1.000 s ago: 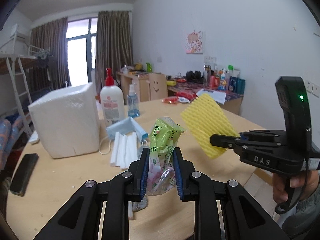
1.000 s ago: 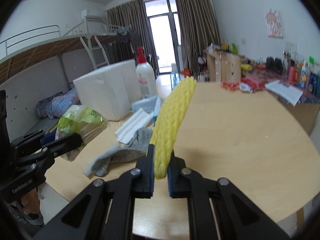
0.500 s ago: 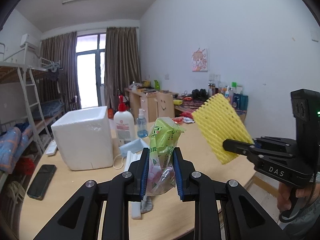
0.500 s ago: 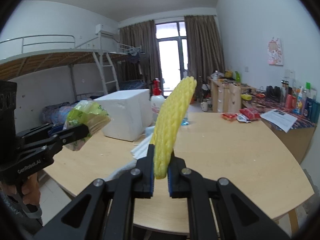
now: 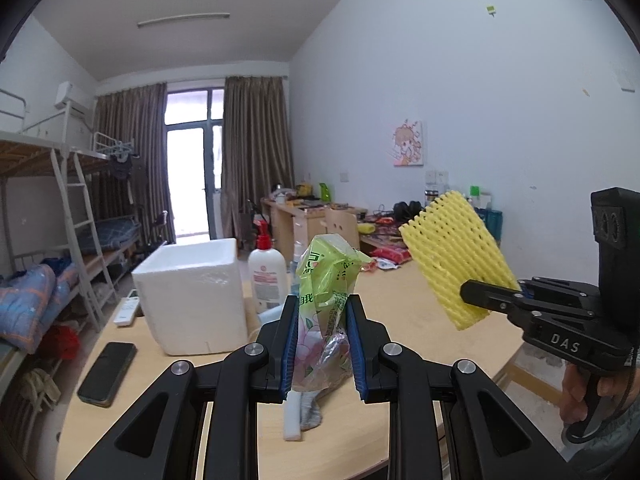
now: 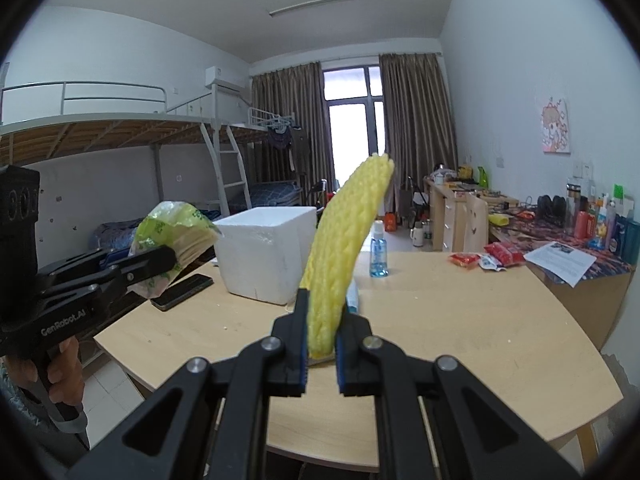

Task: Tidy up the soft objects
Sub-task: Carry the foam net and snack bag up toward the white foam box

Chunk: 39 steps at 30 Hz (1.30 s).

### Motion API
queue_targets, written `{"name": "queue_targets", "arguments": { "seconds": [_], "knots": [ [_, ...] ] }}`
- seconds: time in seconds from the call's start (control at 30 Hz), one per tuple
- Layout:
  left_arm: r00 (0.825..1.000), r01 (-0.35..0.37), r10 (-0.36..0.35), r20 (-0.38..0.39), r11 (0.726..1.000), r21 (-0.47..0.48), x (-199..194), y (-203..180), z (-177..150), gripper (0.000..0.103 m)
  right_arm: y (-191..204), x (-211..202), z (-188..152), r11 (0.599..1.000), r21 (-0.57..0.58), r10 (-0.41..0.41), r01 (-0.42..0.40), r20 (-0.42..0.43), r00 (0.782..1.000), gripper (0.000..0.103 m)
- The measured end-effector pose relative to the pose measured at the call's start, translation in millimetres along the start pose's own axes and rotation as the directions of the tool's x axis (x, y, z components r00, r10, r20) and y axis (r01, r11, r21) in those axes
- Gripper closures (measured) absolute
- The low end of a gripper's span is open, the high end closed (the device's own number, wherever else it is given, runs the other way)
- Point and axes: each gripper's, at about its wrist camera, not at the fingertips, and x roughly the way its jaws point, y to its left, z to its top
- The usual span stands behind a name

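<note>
**Both grippers up off the table, each with a soft catch**

The left gripper (image 5: 322,344) is squeezing a green plastic packet (image 5: 326,280), its blue-padded fingers (image 5: 290,350) pinching in on the packet's lower half while the crumpled top is sticking up above them. The packet is hanging in the air over the near edge of the wooden table (image 5: 400,292), clear of the surface.

Over on the other side, the right gripper (image 6: 322,346) is clamping a yellow foam net (image 6: 344,240) by its bottom end, fingers closed tight against it, and the net is rising upright with a slight lean to the right. It too is being held in mid-air above the table.

On the table, a white foam box (image 5: 192,294) is sitting at the left, with a pump bottle (image 5: 267,274) just beside it and a black phone (image 5: 107,372) lying flat near the left edge. A small blue bottle (image 6: 378,250) is standing further back, and a grey cloth (image 5: 310,412) is peeking out below the left gripper, next to a white strip.
</note>
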Motion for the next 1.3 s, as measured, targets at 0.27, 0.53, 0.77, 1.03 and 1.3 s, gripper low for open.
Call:
{"name": "queue_targets", "arguments": {
  "seconds": [0.27, 0.53, 0.77, 1.03, 1.3],
  "knots": [
    [0.995, -0.095, 0.095, 0.014, 0.996, -0.003, -13.4, 17.8, -2.6, 0.078, 19.6, 8.1, 1.2, 0.997, -0.033, 0.064, -0.064, 0.004, 0.998, 0.090],
    [0.985, -0.174, 0.174, 0.011, 0.984, -0.043, -25.3, 45.0, -5.9, 0.078, 46.8, 23.0, 3.8, 0.986, -0.067, 0.150, -0.150, -0.010, 0.989, 0.090],
    [0.979, -0.202, 0.203, -0.003, 0.976, -0.077, -25.0, 64.1, -9.2, 0.078, 59.4, 36.7, 4.4, 0.979, -0.070, 0.188, -0.190, -0.032, 0.982, 0.090],
    [0.980, -0.200, 0.199, -0.014, 0.975, -0.096, -10.3, 78.7, 0.8, 0.078, 63.3, 56.6, 14.3, 0.972, -0.085, 0.217, -0.220, -0.047, 0.975, 0.090],
    [0.979, -0.204, 0.203, -0.017, 0.973, -0.107, 5.5, 88.0, 9.4, 0.078, 56.8, 79.0, 30.0, 0.973, -0.071, 0.215, -0.219, -0.060, 0.975, 0.090]
  ]
}}
